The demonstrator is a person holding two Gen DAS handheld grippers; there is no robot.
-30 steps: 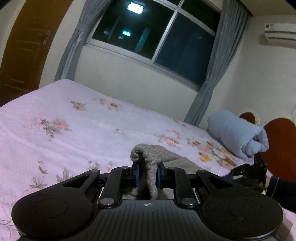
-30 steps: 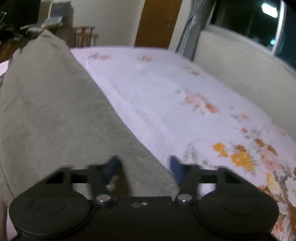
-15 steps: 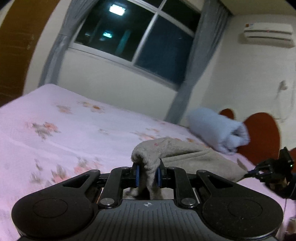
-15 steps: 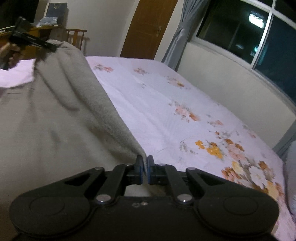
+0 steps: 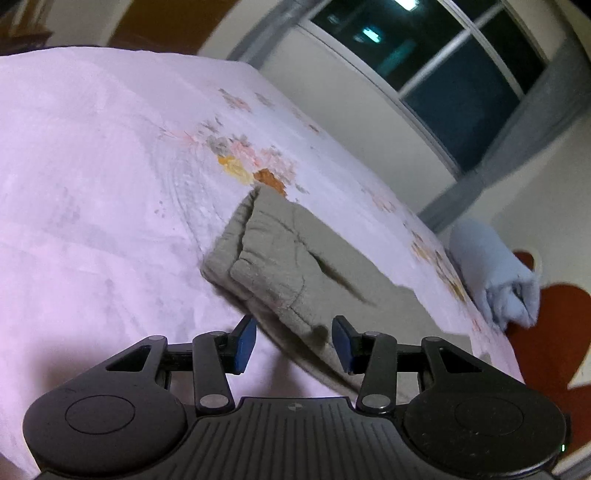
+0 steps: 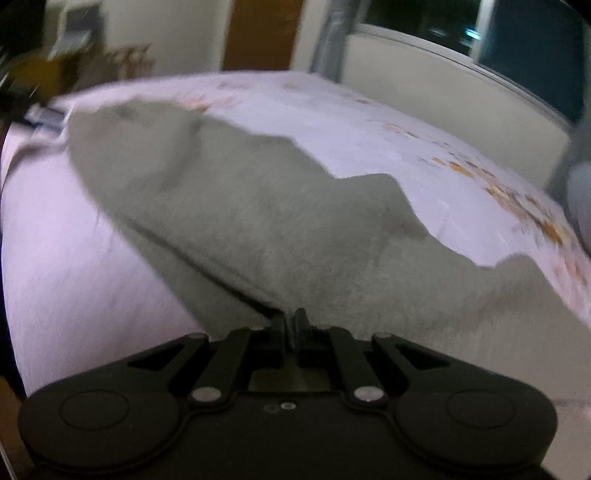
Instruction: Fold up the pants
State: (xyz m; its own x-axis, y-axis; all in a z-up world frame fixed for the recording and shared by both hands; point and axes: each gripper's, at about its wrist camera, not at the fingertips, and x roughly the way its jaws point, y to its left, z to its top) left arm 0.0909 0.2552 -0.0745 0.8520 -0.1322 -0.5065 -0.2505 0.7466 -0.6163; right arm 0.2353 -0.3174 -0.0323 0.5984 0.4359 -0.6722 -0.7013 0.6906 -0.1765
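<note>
The grey pants (image 5: 280, 258) lie on the pink flowered bed sheet (image 5: 92, 184), folded over, with a ribbed cuff end nearest me in the left wrist view. My left gripper (image 5: 293, 343) hovers just short of that end and its jaws are opening. The cloth's edge runs between the blue pads (image 5: 245, 341) without being pressed. In the right wrist view the pants (image 6: 258, 221) stretch away over the sheet (image 6: 92, 277). My right gripper (image 6: 290, 325) is shut on their near edge, where the fabric bunches into the closed fingers.
A rolled pale blue blanket (image 5: 495, 273) lies by the red-brown headboard (image 5: 554, 332) at the right. A dark window (image 5: 443, 55) with grey curtains runs along the far wall. A brown door (image 6: 262, 33) and some furniture stand beyond the bed's far end.
My left gripper has let go of the grey fold it held, dropped towards the bed and rolled. The right gripper closed on the pants and has carried their edge across the bed.
</note>
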